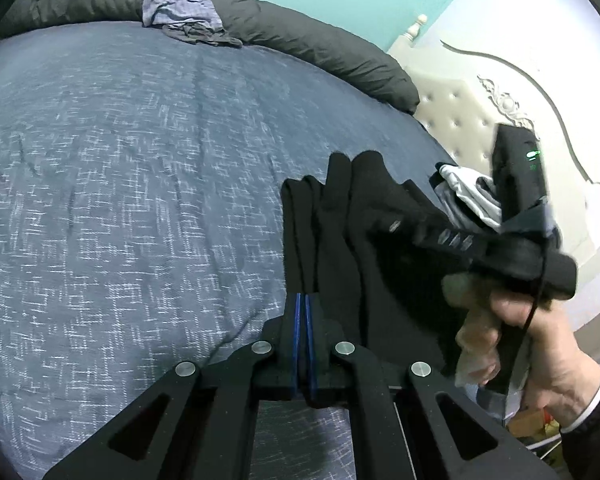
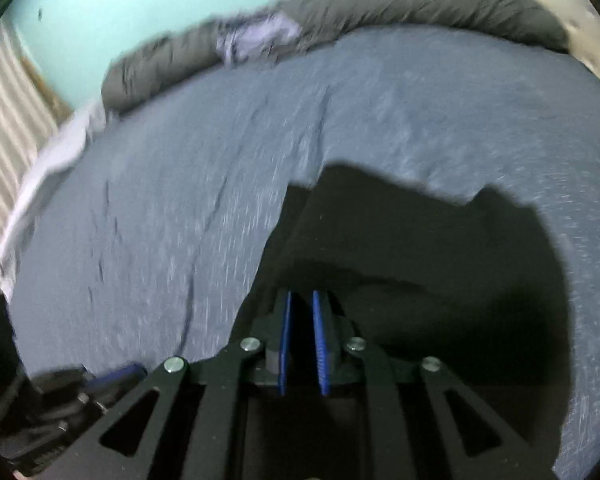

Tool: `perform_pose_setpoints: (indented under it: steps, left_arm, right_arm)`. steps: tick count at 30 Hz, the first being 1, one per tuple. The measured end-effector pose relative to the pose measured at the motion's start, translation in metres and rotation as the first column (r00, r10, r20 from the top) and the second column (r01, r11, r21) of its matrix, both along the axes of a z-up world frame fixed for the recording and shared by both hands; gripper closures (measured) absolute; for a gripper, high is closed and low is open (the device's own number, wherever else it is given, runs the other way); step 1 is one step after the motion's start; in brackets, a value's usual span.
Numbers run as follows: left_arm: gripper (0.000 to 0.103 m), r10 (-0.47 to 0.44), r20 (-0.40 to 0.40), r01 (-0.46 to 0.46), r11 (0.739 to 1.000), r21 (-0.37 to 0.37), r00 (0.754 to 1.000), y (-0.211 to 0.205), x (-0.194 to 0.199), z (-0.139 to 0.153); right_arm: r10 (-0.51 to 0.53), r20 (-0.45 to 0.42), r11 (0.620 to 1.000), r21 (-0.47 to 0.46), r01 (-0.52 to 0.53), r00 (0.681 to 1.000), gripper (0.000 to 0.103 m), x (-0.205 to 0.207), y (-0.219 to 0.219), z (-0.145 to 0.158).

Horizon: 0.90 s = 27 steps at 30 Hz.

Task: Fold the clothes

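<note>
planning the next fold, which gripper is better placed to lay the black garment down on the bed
Left, probably. The left gripper has its jaws shut on the black garment, which hangs bunched over the blue bedspread. The right gripper shows a gap between its pads with dark cloth around them, so its hold looks less sure.
</note>
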<state>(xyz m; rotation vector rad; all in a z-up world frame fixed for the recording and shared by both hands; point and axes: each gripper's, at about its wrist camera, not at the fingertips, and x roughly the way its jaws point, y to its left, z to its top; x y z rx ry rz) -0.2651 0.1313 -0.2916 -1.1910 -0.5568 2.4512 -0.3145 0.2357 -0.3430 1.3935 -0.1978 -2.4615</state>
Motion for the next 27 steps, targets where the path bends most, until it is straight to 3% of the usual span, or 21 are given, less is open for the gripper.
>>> perform_pose_setpoints:
  steps: [2, 4, 7, 9, 13, 16, 19, 23, 27]
  left_arm:
    - [0.100, 0.003, -0.001, -0.003, 1.000, 0.004, 1.000, -0.002, 0.001, 0.001]
    - [0.100, 0.005, -0.002, -0.005, 1.000, 0.005, 1.000, -0.005, 0.003, 0.001]
    - [0.100, 0.011, -0.003, -0.011, 1.000, 0.004, 1.000, -0.009, 0.004, 0.001]
    - [0.100, 0.016, 0.001, -0.016, 1.000, 0.005, 1.000, -0.012, 0.006, 0.001]
    - [0.100, 0.022, 0.005, -0.022, 1.000, 0.015, 1.000, -0.016, 0.008, 0.000]
    - [0.100, 0.021, 0.006, -0.021, 1.000, 0.014, 1.000, -0.016, 0.007, -0.001]
    - [0.100, 0.017, 0.013, -0.017, 1.000, 0.013, 1.000, -0.017, 0.006, -0.002]
    - [0.100, 0.018, 0.012, -0.018, 1.000, 0.015, 1.000, -0.019, 0.007, -0.002]
    - [0.100, 0.028, 0.010, -0.028, 0.999, 0.022, 1.000, -0.023, 0.007, -0.001]
  right_arm:
    - [0.014, 0.002, 1.000, -0.008, -0.014, 1.000, 0.091, 0.002, -0.002, 0.002]
    - [-0.001, -0.057, 0.999, -0.032, -0.001, 0.998, 0.091, 0.007, 0.005, 0.015]
    - [-0.123, -0.164, 0.992, -0.056, 0.115, 0.979, 0.091, 0.013, 0.032, 0.039]
    - [-0.183, -0.140, 0.982, -0.075, 0.173, 0.973, 0.091, 0.006, 0.045, 0.038]
    - [-0.193, -0.076, 0.980, -0.057, 0.189, 0.978, 0.091, -0.007, 0.037, 0.021]
    - [-0.137, -0.025, 0.989, -0.058, 0.136, 0.990, 0.091, -0.017, 0.017, 0.004]
    - [-0.036, -0.005, 0.999, 0.020, 0.036, 0.999, 0.091, -0.019, -0.008, 0.001]
    - [-0.104, -0.117, 0.992, -0.089, 0.094, 0.988, 0.091, -0.002, 0.022, 0.034]
    - [-0.245, -0.204, 0.970, -0.048, 0.240, 0.948, 0.091, 0.021, 0.069, 0.056]
